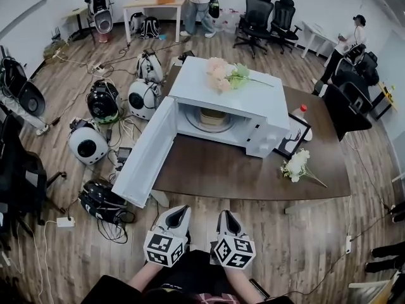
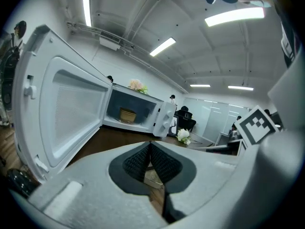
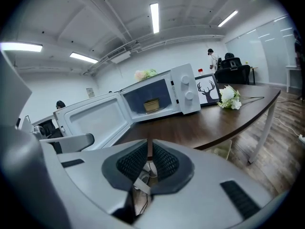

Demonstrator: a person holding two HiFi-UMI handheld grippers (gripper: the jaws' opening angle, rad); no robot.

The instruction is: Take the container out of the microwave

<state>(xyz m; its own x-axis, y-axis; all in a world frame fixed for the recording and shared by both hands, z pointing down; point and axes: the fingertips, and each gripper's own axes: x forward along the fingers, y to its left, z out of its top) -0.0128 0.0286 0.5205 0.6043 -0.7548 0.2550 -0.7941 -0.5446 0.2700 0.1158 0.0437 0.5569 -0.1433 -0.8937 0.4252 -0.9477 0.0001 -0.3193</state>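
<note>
Status: early, nothing picked up yet.

- Microwave (image 1: 228, 100) sits on the worktop (image 1: 215, 170), door (image 1: 147, 154) swung fully open to the microwave's left. So access is done.
- Container (image 1: 212, 116), tan and round, sits inside the microwave, middle of the cavity on the turntable. Untouched, nothing near it.
- Left claw (image 1: 179, 215) is clenched, pads meeting at the tips, nothing between them. It's out in front of the microwave, off the worktop edge, well apart from the cavity.
- Right claw (image 1: 228, 217) is the same: pads drawn together bar a thin slit, empty, just beside the left one, also well short of the microwave.
- Both point roughly toward the open cavity.

Left to do, as I read it: close the gap to the microwave, release at least one claw, reach into the cavity, grip the container, lift it out past the door.

Watch: pink flowers (image 1: 221, 75) lie on top of the microwave, white flowers (image 1: 295, 165) on the worktop to its right. Neither blocks the opening.
</note>
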